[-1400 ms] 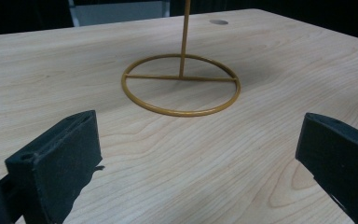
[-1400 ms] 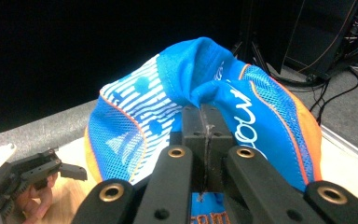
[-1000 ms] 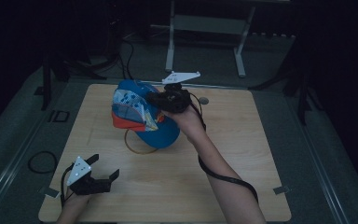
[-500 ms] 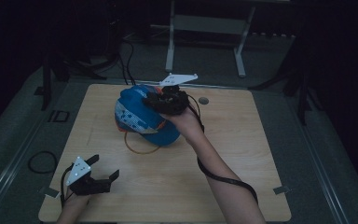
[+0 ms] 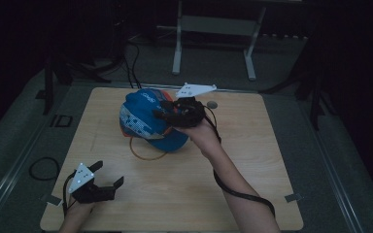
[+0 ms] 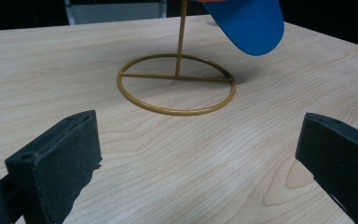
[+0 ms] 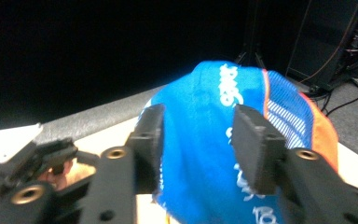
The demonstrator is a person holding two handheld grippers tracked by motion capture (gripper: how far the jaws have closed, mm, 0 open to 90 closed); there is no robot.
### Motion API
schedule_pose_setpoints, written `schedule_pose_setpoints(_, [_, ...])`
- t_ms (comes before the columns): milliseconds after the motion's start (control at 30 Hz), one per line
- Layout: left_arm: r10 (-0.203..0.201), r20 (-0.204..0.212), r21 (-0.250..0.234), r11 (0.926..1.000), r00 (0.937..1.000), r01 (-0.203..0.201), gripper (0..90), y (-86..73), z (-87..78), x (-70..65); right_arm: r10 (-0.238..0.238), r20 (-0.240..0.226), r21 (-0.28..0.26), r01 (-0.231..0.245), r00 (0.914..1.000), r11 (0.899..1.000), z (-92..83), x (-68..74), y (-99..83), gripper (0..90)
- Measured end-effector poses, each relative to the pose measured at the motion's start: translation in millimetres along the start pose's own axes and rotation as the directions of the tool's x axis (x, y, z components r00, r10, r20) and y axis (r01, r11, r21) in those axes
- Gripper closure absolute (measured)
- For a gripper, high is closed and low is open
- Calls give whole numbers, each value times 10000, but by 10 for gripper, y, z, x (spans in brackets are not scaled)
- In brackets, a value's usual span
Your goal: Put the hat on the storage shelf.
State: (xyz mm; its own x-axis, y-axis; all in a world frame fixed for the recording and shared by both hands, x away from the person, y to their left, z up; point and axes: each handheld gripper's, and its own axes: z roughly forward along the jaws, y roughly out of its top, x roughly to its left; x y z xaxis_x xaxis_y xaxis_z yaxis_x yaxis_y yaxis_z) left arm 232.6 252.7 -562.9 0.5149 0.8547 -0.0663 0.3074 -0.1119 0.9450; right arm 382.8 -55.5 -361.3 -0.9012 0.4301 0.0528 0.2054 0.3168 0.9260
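Note:
A blue cap (image 5: 143,121) with white print and an orange edge sits on top of a thin yellow wire stand (image 5: 145,153) near the middle of the wooden table (image 5: 223,194). My right gripper (image 5: 159,114) reaches into the cap's right side. Its jaws have just been opening; the cap's crown (image 7: 205,88) shows between the spread pads of the right gripper (image 7: 198,140), which do not press on it. My left gripper (image 5: 108,174) rests open at the near left. From the left gripper (image 6: 200,154) I see the stand's ring (image 6: 177,84) and the blue brim (image 6: 251,23) above it.
A small round grey thing (image 5: 212,104) lies on the table behind the right gripper. A metal frame (image 5: 213,29) stands on the floor beyond the table. A cable loop (image 5: 41,167) lies on the floor at the left edge.
The cap has turned from tilted, with its orange underside showing, to sitting crown-up over the stand. The right gripper's jaws have spread apart. The left gripper has stayed put.

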Motion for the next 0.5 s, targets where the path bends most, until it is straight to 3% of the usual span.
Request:
schedule_pose_setpoints(200, [39, 22, 84, 10000, 10000, -39, 4, -12, 15, -9, -205, -39, 37, 205, 9998, 9998, -64, 33, -112, 386])
schedule_pose_setpoints(433, [54, 12, 84, 10000, 10000, -54, 4, -19, 10, -10, -94, -381, -381, 80, 9992, 9992, -116, 35, -217, 279])
schedule_pose_setpoints(500, [32, 3, 108, 9999, 10000, -32, 4, -23, 12, -8, -210, -486, -435, 189, 9986, 9989, -129, 37, -255, 194])
